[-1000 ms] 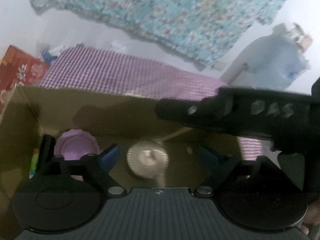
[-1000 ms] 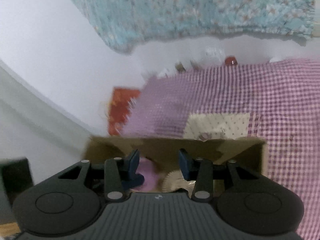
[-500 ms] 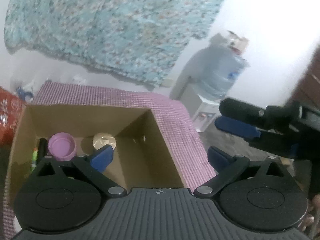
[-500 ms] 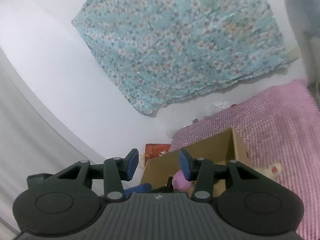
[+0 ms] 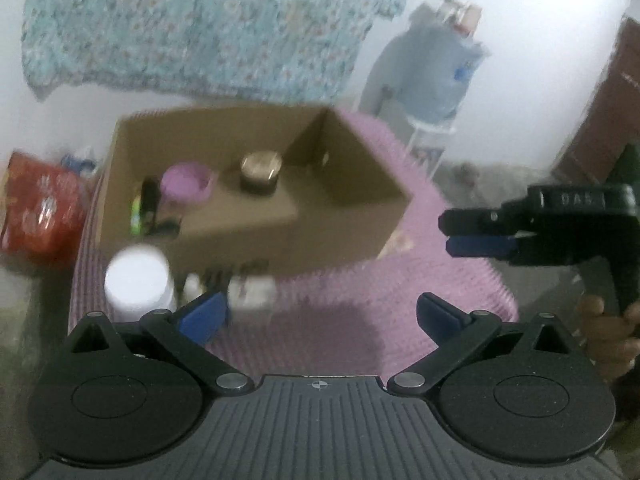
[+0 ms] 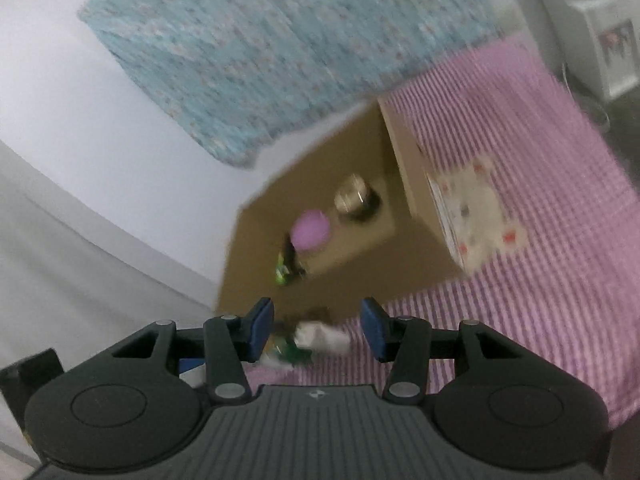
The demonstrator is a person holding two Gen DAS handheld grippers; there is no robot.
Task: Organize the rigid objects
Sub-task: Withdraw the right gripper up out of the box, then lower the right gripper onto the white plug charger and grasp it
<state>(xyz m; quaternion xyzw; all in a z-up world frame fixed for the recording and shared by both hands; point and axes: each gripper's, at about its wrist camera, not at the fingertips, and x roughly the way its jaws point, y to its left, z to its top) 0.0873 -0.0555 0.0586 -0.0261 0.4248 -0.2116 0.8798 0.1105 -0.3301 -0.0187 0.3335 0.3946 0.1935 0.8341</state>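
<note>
An open cardboard box (image 5: 344,216) (image 6: 404,196) stands on a pink checked cloth (image 5: 420,292). Inside it are a purple lid (image 5: 186,182) (image 6: 310,229), a round metal-topped jar (image 5: 260,170) (image 6: 354,200) and a black and green item (image 5: 142,208) (image 6: 286,266). A white bottle (image 5: 136,276) and a small white object (image 5: 250,288) (image 6: 320,334) lie in front of the box. My left gripper (image 5: 320,312) is open and empty, pulled back above the cloth. My right gripper (image 6: 318,330) is open and empty, near the small white object; it also shows in the left wrist view (image 5: 476,232).
A red bag (image 5: 36,212) lies left of the box. A water dispenser with a blue bottle (image 5: 432,76) stands behind the table's right end. A floral blue cloth (image 5: 200,24) hangs on the wall. A cream patch with a bear print (image 6: 476,208) sits on the checked cloth.
Both grippers have pulled back and up from the box, so the whole box and the objects in front of it now show. The right gripper's jaws have widened.
</note>
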